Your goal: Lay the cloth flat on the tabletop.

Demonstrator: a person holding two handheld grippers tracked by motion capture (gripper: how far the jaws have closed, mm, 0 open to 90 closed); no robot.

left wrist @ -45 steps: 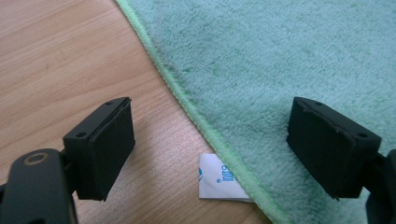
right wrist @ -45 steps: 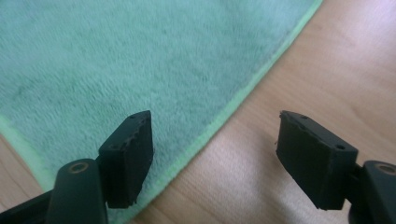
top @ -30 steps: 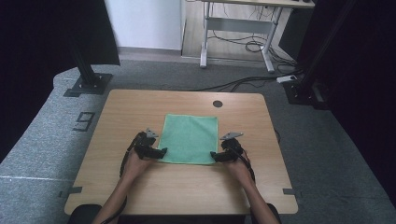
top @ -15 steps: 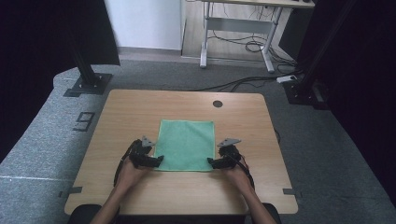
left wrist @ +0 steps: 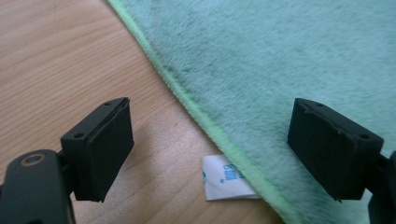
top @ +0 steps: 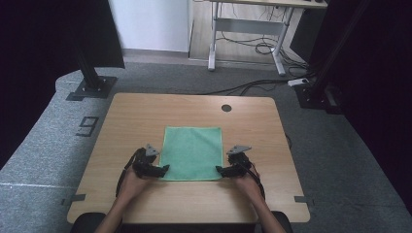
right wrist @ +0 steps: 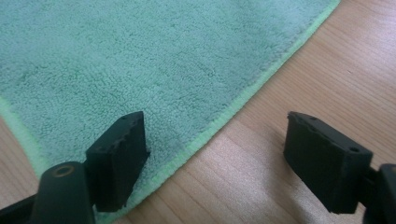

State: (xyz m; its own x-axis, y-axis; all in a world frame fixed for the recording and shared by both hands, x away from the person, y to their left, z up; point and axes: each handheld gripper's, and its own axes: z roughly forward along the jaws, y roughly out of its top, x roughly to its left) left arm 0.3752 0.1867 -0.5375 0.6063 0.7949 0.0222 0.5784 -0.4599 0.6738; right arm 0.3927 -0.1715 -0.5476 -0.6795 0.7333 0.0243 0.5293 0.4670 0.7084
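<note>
The left gripper point(top: 164, 168) and right gripper point(top: 219, 170), two in all, sit with jaws apart, each straddling a near corner edge of one green microfibre cloth point(top: 191, 152), gripping nothing. The cloth lies flat at the middle of the wooden table point(top: 131, 116). One white label point(left wrist: 224, 178) pokes from under its hem. Grey carpet point(top: 43, 150) surrounds the table.

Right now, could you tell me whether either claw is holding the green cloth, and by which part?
Nothing is held: both the left claw and right claw are open at the green cloth's near corners.
</note>
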